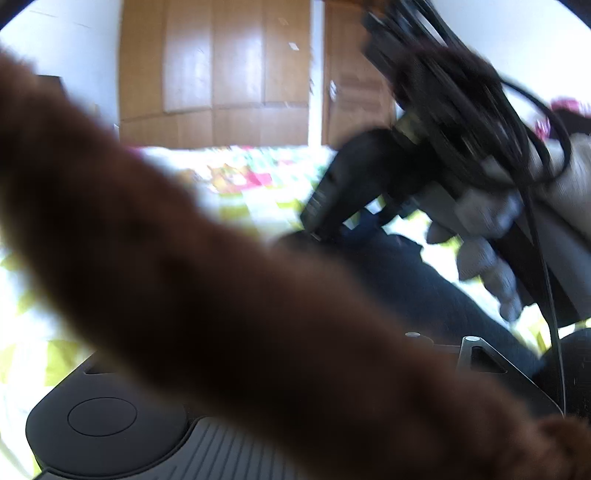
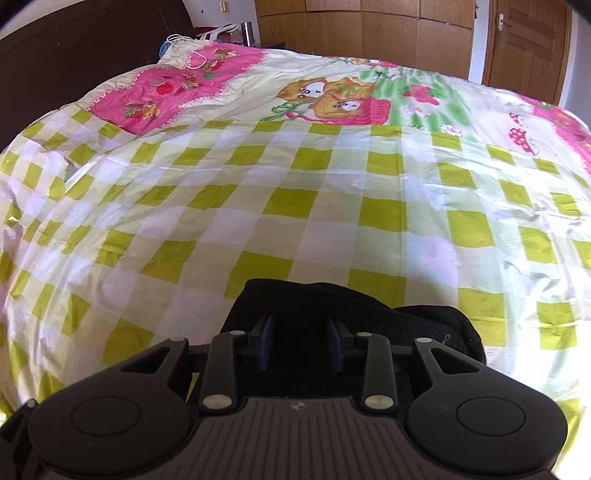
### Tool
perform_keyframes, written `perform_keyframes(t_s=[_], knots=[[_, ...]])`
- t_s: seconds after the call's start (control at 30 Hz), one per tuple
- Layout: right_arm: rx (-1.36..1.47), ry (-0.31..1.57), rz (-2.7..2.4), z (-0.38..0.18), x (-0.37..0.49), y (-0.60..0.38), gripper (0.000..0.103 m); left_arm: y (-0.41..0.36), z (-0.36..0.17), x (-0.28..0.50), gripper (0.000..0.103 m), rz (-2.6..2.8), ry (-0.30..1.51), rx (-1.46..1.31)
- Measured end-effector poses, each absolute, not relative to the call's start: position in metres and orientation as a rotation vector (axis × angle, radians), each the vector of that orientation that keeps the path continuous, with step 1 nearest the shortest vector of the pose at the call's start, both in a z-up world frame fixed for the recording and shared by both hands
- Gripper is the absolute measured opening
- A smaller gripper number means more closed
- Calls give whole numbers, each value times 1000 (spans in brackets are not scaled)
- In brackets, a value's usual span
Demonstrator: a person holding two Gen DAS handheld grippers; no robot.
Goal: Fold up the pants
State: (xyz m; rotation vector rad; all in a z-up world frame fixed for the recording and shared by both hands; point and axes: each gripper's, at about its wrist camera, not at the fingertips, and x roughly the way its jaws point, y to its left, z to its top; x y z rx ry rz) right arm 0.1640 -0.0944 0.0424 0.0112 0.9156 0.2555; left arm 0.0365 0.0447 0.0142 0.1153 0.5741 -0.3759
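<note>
Right wrist shows your right gripper point(image 2: 300, 341) open over the pants point(image 2: 314, 299) on the bedspread point(image 2: 258, 184); left gripper's state can't be told, hidden behind brown fabric point(image 1: 221, 295).

A: Clearance ahead of the right gripper point(image 2: 300, 343)?
B: Dark pants point(image 2: 332, 306) lie bunched directly under the fingers point(image 2: 264, 341). Beyond them the checked bedspread point(image 2: 295, 192) runs bare to the wardrobe point(image 2: 369, 26).

A: Left side?
B: A blurred brown fuzzy sleeve point(image 1: 221, 295) crosses close before the camera; the other handheld unit and its cables point(image 1: 461, 129) block the right
</note>
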Motion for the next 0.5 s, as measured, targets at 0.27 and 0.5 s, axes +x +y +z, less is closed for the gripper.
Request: perform_keyframes(t_s=[0.27,0.5], knots=[[143,877,332,8,169,-122,47,33,-2,54,86,-293,770,125],[181,739,338,47,107,-166,47,17,16,50,85,-221,761,198]])
